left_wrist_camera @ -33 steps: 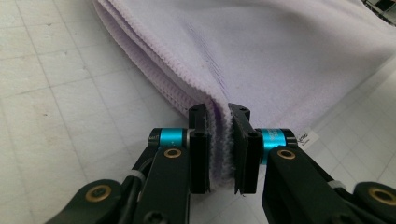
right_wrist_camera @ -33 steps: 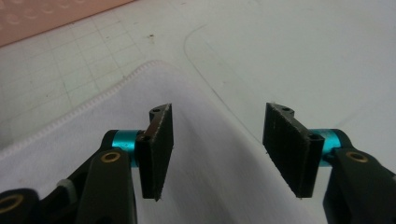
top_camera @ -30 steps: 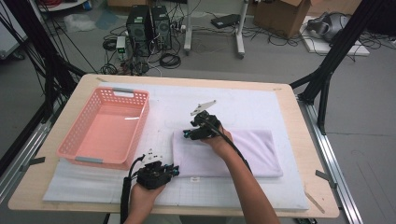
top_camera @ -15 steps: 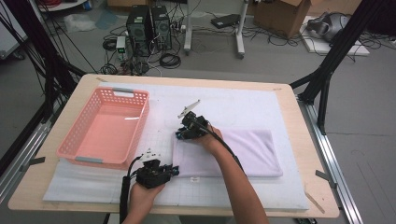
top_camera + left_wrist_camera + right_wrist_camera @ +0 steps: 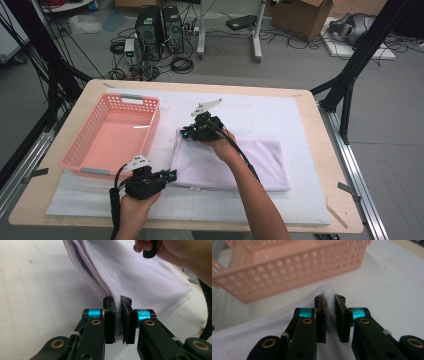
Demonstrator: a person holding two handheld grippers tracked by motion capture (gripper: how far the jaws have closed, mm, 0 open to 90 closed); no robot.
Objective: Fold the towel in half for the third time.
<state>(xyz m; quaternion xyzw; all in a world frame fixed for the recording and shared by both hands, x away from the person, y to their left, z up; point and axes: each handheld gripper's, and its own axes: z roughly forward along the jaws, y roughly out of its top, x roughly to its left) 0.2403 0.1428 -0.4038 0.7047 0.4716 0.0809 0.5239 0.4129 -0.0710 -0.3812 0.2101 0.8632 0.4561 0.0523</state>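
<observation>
Left hand-held gripper [image 5: 170, 176] is clamped on the near left corner of the folded lilac towel [image 5: 260, 160]; its jaws have just been closing, with the cloth between them. Right hand-held gripper [image 5: 186, 133] is clamped on the far left corner of the same towel, its jaws likewise just closing on the fabric. Between the two corners runs the towel's left edge, just beside the pink basket [image 5: 117, 134]; the rest of the towel lies flat on the white mat [image 5: 280, 112] covering the bench [image 5: 320, 150], with bare mat beyond the right hand-held gripper and to the towel's right. Left gripper view resolves the stacked hemmed layers of the towel [image 5: 140, 277] rising from the pads [image 5: 110, 322]. Right gripper view shows the pinched corner of the towel [image 5: 287, 315] and the basket's perforated wall [image 5: 294, 267] close ahead.
</observation>
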